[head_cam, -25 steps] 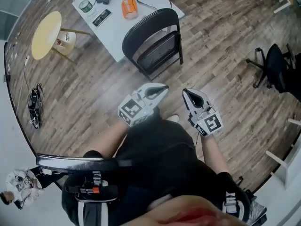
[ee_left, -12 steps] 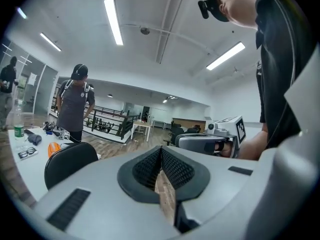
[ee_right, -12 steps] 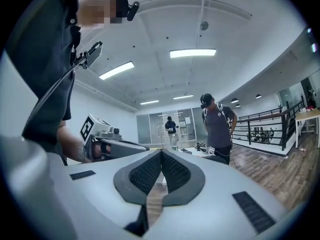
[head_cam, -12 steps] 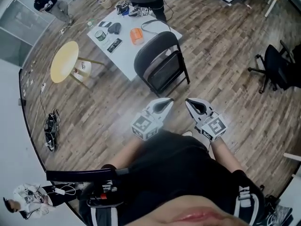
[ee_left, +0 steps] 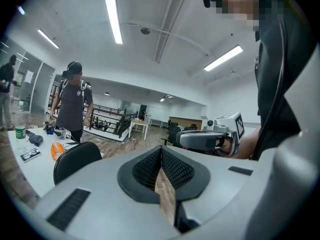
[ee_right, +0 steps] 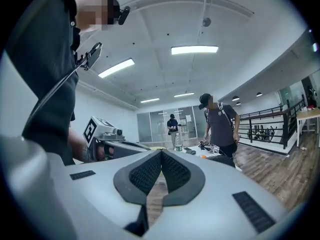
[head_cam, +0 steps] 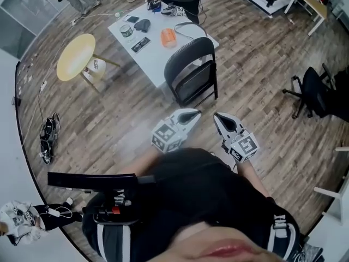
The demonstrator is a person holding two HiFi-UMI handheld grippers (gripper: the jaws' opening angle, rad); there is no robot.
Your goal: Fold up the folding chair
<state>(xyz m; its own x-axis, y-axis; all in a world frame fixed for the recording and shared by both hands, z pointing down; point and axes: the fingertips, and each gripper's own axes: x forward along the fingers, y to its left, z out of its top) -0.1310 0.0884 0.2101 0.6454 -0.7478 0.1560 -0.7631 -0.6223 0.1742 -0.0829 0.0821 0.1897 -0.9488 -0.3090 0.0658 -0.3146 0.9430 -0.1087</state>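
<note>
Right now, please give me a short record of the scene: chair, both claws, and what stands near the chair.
folding chair: unfolded, standing upright, untouched
left claw: shut, empty, short of the chair
right claw: shut, empty, short of the chair
beside chair: white table
further left: round yellow table

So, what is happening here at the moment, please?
A person holds a gripper in each hand and stands in front of a black folding chair. The chair stands open on the wooden floor, beside a white table. The left gripper and the right gripper are both shut with nothing between the jaws. They are held side by side, short of the chair. Neither touches it, so the folding is not yet begun.
</note>
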